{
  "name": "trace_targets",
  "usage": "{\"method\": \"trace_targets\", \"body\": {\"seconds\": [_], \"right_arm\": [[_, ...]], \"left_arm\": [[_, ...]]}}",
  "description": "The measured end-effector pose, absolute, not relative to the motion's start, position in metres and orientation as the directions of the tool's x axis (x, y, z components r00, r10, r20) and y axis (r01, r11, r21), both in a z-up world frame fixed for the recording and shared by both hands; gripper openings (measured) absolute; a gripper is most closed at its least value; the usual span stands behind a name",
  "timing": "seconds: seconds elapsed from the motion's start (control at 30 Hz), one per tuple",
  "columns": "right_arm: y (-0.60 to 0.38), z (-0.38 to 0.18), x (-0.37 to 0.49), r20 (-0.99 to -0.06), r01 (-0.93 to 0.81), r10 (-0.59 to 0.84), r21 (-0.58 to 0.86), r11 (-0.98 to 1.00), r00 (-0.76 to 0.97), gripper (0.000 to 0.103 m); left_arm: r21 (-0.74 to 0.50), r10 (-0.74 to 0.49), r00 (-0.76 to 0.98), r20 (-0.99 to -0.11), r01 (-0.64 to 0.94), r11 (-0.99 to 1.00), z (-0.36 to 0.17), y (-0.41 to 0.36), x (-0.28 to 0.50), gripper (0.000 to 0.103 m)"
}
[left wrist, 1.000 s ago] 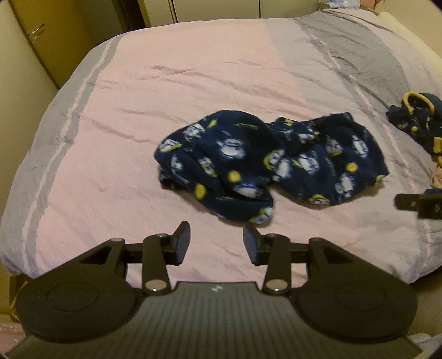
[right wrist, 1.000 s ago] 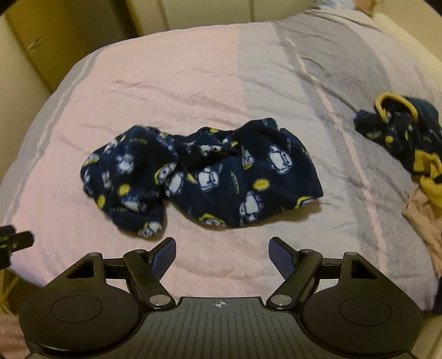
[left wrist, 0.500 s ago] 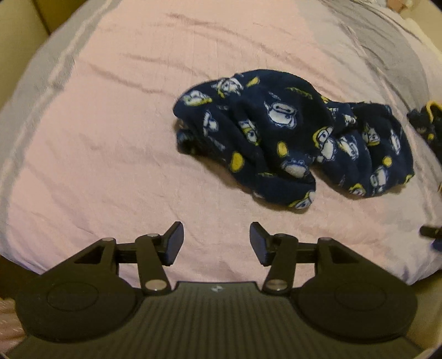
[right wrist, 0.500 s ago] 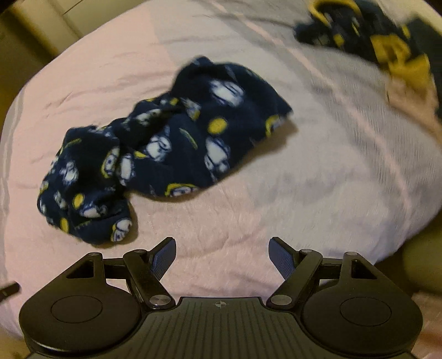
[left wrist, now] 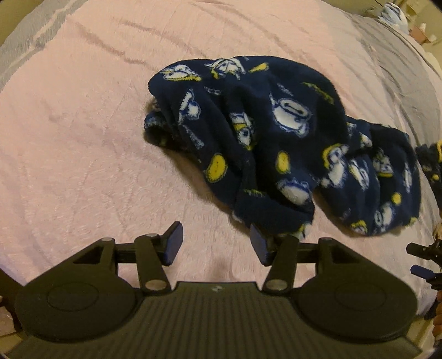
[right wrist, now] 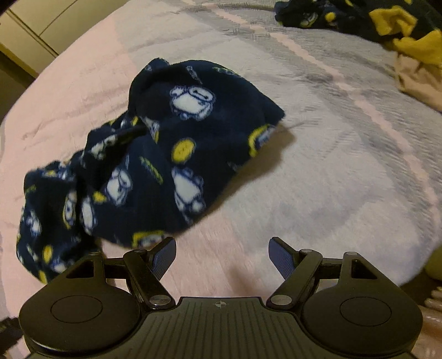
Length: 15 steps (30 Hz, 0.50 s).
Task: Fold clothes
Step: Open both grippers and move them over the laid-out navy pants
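Observation:
A crumpled navy fleece garment (left wrist: 276, 143) with white and yellow cartoon prints lies bunched on the pink and grey bed cover (left wrist: 83, 124). My left gripper (left wrist: 215, 243) hovers open just off its near edge, with the right finger's pad close to the cloth's lowest fold and nothing between the pads. In the right wrist view the same garment (right wrist: 154, 165) lies ahead and to the left. My right gripper (right wrist: 222, 256) stands wide open over bare cover beside the near hem, its left fingertip almost at the cloth.
A second dark garment with yellow trim (right wrist: 373, 22) and a beige cloth (right wrist: 417, 80) lie at the bed's far right. The bed's near edge runs close under both grippers. The right gripper's tips (left wrist: 425, 262) show at the left wrist view's right edge. Cupboard doors (right wrist: 30, 24) stand behind.
Both grippers have come down and closer to the garment, which now fills much more of each view. The left jaws stand a little wider than a second ago. The garment itself lies unmoved.

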State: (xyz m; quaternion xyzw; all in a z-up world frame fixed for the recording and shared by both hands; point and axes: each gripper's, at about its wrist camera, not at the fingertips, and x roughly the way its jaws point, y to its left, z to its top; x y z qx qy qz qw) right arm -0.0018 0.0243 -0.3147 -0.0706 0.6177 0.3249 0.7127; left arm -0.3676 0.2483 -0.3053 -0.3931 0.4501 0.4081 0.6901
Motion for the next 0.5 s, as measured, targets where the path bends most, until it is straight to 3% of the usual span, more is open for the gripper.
{"method": "trace_targets", "body": {"seconds": [0.3,0.5], "right_arm": [[0.031,-0.336,0.030,-0.912,-0.477,0.410,0.351,0.806,0.022,0.077],[0.023,-0.350,0.060,-0.877,-0.340,0.481,0.447,0.828,0.019,0.077]], "left_arm": [[-0.159,0.225,0.279,-0.934,-0.884,0.440,-0.315,0.244,-0.335,0.055],[-0.221,0.206,0.307,-0.929,-0.908,0.356,-0.326,0.258,-0.328,0.056]]}}
